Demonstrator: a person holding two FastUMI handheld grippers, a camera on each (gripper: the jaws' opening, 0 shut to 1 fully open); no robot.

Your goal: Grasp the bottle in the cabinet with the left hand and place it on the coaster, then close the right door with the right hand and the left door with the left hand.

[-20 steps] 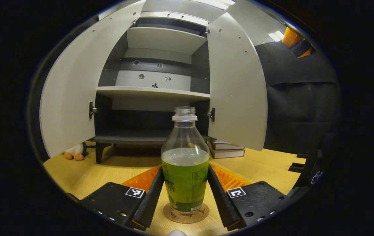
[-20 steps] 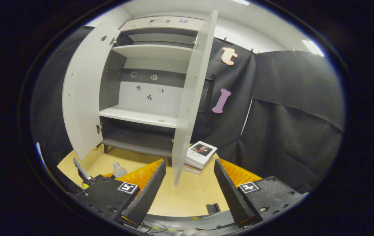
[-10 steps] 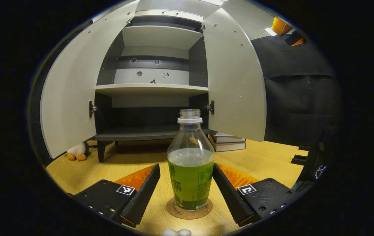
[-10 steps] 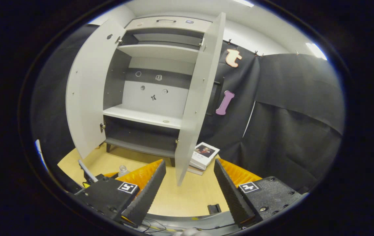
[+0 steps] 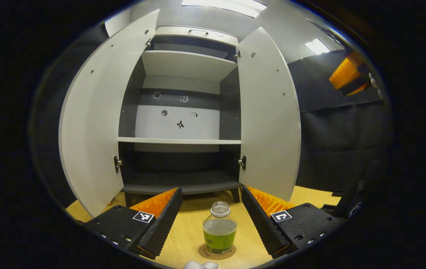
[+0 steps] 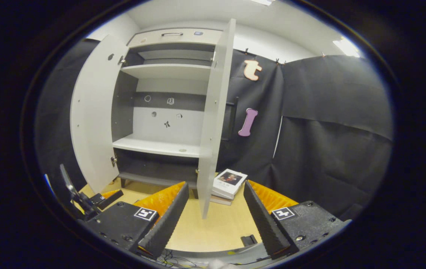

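In the left gripper view a capless bottle [image 5: 219,231] with a green label stands upright on a round cork coaster [image 5: 216,251] on the wooden table. My left gripper [image 5: 210,218] is open, raised above and behind the bottle, touching nothing. The grey cabinet [image 5: 181,123] stands ahead with its left door [image 5: 97,123] and right door [image 5: 271,116] swung wide. In the right gripper view my right gripper [image 6: 215,215] is open and holds nothing; the right door's [image 6: 211,123] edge hangs just beyond its fingers. The left gripper [image 6: 93,200] shows at the lower left there.
A stack of books [image 6: 228,183] lies on the table [image 6: 213,231] right of the cabinet, behind the right door. Black cloth [image 6: 329,142] walls the right side. In the left gripper view the right gripper [image 5: 349,74] shows orange at the upper right.
My left gripper let go of the bottle, opened wider, and drew back and up, so the bottle looks smaller and lower. My right gripper shifted slightly; the door edge stays in front.
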